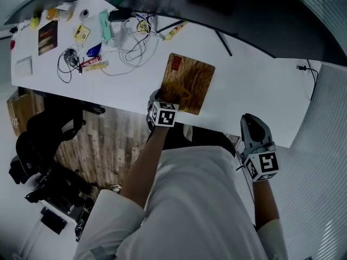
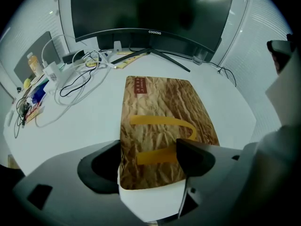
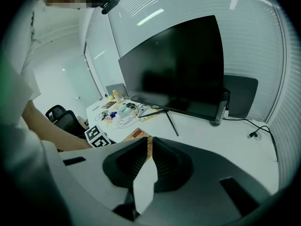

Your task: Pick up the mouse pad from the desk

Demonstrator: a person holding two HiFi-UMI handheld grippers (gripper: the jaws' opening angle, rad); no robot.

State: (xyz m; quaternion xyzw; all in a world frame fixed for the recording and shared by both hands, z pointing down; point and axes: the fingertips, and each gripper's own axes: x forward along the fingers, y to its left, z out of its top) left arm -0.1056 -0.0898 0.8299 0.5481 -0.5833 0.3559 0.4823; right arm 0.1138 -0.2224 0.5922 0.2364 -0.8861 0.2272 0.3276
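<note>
Mouse pad point(image 1: 187, 83) lies flat on surface point(image 1: 255, 80). My left claw point(image 2: 148, 158) stands wide at its near edge. My right claw point(image 3: 150, 147) is closed and empty.

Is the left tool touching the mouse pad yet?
Cannot tell. In the left gripper view the left tool stands open astride the mouse pad at its near edge, but neither contact nor gap shows plainly.

A white tabletop point(image 1: 255, 75) stood over wood-grain flooring point(image 1: 105, 148), with a black office chair point(image 1: 43, 131) at its left. A wide dark monitor point(image 3: 178, 69) rose along the far edge, before pale slatted blinds point(image 3: 256, 27).
</note>
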